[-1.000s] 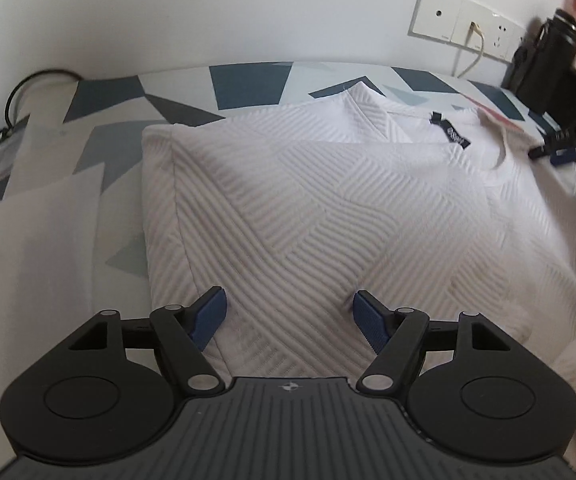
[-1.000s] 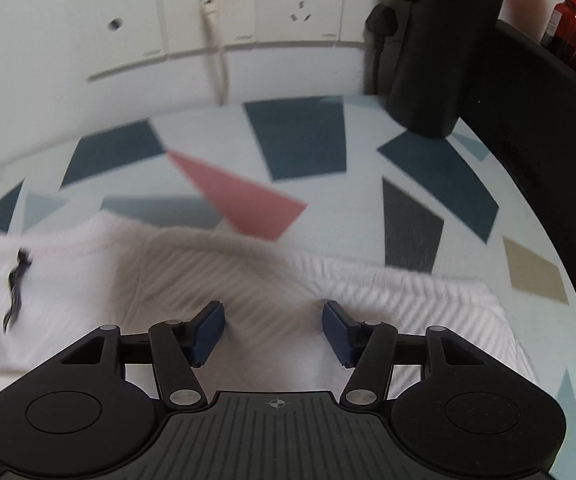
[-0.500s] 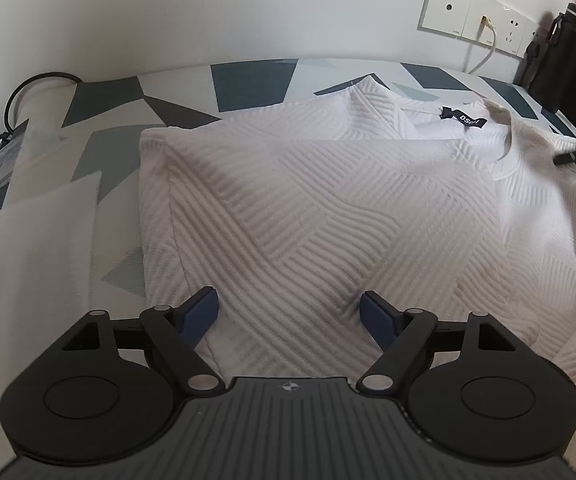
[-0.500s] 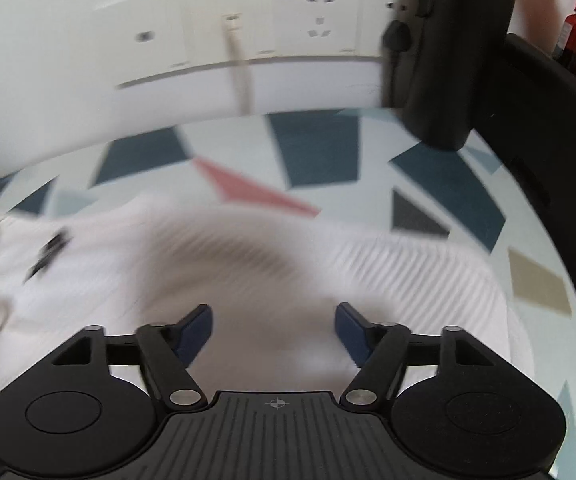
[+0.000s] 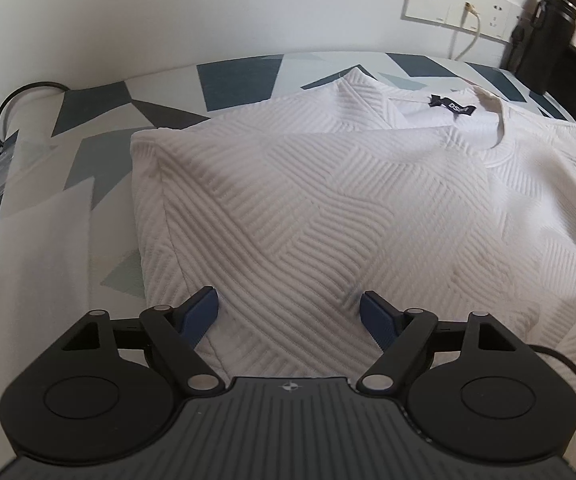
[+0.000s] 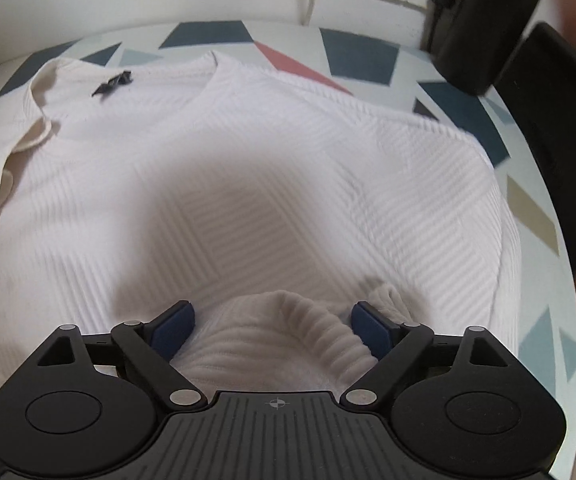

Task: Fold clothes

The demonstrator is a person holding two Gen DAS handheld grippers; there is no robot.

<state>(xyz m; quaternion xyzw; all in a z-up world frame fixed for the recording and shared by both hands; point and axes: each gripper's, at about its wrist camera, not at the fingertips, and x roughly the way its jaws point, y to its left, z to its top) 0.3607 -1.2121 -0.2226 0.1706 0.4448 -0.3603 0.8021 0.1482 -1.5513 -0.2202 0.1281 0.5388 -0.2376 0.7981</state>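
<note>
A white ribbed-pattern sweater [image 5: 308,200] lies flat on the patterned cover, its left side folded inward and its black neck label [image 5: 452,108] at the far end. My left gripper [image 5: 289,308] hangs open just above the near part of that folded side, with nothing pinched between its blue pads. In the right wrist view the sweater [image 6: 247,180] fills the middle, with the label [image 6: 111,83] at the upper left. My right gripper [image 6: 271,326] has its jaws opening. A ribbed cuff [image 6: 300,320] lies loose between them, and the pads do not press on it.
The geometric cover [image 5: 239,76] reaches back to a white wall with sockets [image 5: 460,4] and a plugged-in cable. A black bottle [image 6: 480,20] and dark furniture [image 6: 560,120] stand at the right. A black cable loop [image 5: 19,96] and a pale sheet [image 5: 27,260] lie left.
The right gripper has drawn back from the far shoulder over the sweater's body, its jaws have widened, and the ribbed cuff now lies between them. The left gripper stayed put, slightly wider.
</note>
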